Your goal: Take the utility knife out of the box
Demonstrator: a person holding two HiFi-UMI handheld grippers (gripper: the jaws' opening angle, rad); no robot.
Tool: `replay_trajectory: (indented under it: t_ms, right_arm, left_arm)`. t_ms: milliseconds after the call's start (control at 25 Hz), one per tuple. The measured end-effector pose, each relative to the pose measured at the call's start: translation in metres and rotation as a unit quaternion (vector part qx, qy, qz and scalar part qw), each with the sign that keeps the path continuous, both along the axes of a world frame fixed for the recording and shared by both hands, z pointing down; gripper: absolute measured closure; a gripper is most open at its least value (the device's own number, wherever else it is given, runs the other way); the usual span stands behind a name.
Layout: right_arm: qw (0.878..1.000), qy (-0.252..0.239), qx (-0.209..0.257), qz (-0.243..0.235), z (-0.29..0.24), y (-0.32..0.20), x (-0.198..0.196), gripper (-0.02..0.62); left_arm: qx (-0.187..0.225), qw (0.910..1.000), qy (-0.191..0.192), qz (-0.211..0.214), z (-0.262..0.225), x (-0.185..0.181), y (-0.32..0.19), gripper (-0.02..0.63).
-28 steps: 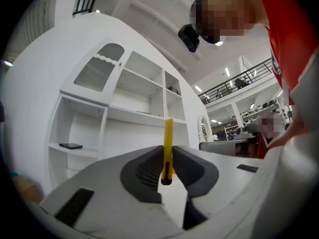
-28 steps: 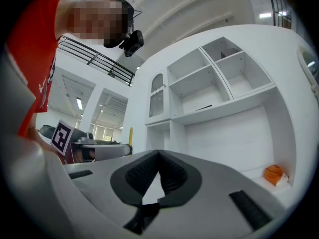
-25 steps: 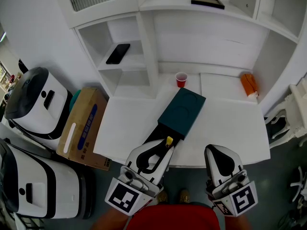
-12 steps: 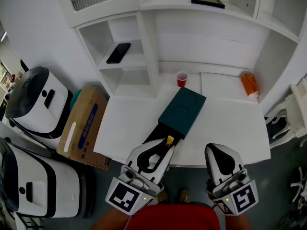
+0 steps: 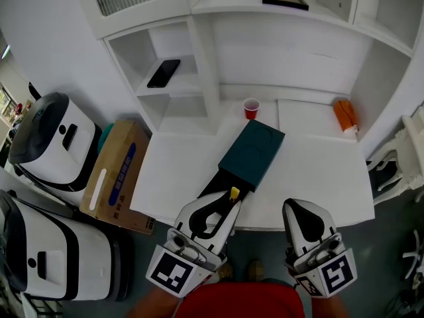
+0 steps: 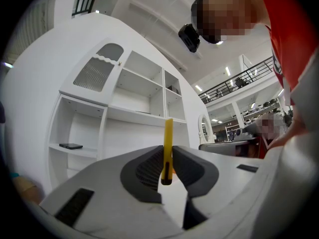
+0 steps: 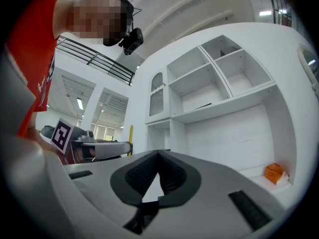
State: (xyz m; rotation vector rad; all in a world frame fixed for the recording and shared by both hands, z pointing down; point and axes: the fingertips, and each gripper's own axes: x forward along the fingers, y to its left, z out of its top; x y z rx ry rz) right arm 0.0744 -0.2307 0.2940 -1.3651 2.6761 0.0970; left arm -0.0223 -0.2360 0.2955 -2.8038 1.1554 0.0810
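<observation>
Head view: one box, one utility knife at its near end, mostly hidden, pinched by left gripper; right gripper closed, empty

2 grippers, left gripper and right gripper, 1 yellow utility knife, 1 teal box, 1 red cup, 1 black phone, 1 cardboard carton, 1 orange object
</observation>
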Motion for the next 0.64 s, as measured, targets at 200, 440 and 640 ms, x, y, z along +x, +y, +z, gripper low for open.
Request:
replay_trajectory:
  t_ms: [200,440,640]
  right_arm:
    - [1.000,-0.002,0.000,0.000,0.0003,-0.0002,0.0014,0.594]
    - [1.000,-0.003,0.001,0.002,-0.0006,-0.0009,0.0041,0.594]
    - [1.000,-0.003,0.000,0.002,-0.0006,-0.0006,0.0051,0.594]
  left_arm:
    - [0.001,1.0000,-0.001,-0.002,-0.0003,0.0003,0.0000,0.534]
    - [0.001,1.0000,-0.001,-0.006,-0.0002,-0.0001,-0.0008,0.534]
    - [0.000,1.0000,-0.001,-0.006,0.0002,-0.0002,-0.0008,0.534]
